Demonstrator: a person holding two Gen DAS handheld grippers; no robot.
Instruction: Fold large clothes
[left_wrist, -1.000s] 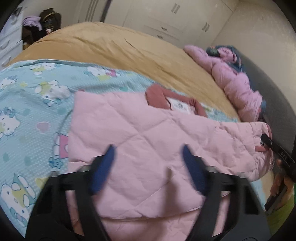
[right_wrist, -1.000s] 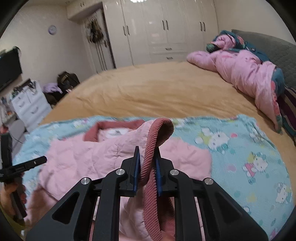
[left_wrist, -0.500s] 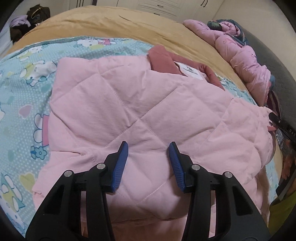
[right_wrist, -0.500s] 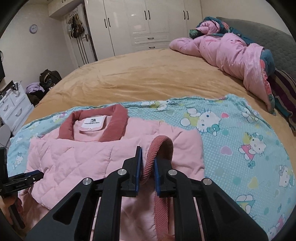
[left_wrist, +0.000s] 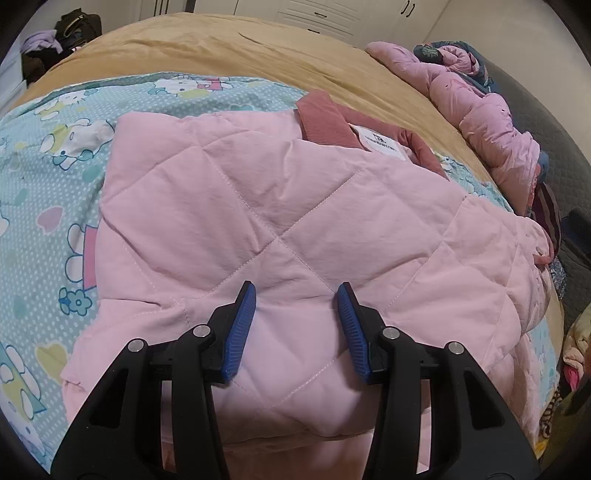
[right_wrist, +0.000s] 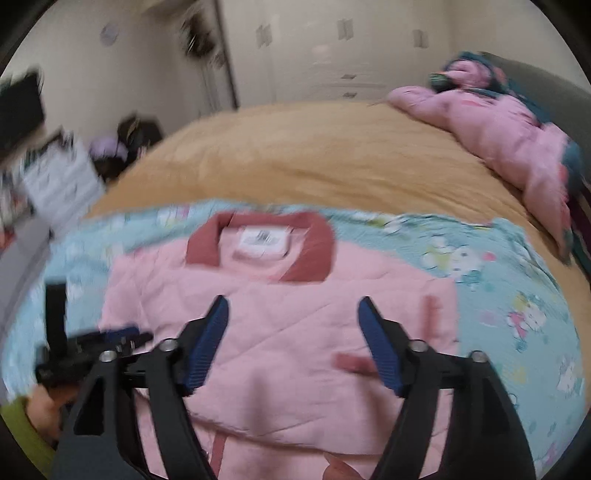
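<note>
The pink jacket (left_wrist: 258, 221) lies flat on the cartoon blanket (left_wrist: 44, 184) at the near edge of the bed (left_wrist: 258, 48), collar (right_wrist: 314, 251) toward the far side, and both sleeves are now laid in over the body. A moment ago the right tongs (right_wrist: 291, 339) were clamped on the ribbed cuff (right_wrist: 354, 363) and carrying it across; now their jaws are opening wide with nothing between them, and the cuff lies dropped on the jacket just under the right finger. The right-wrist view is smeared with motion, so the fine lie of that sleeve is hard to read. The left tongs (left_wrist: 295, 325) have come down low over the near part of the jacket and narrowed from wider a second back; they stand partly open, pads on either side of a patch of quilted cloth, pinching nothing that shows. It cannot be told whether their tips press on the cloth. So the sleeve fold looks done on the right side, and the garment is a tidy rectangle across the blanket. I judge the next step to be a fold of the hem up toward the collar, or of one half over the other, which wants both tongs taking hold at the near edge.
</note>
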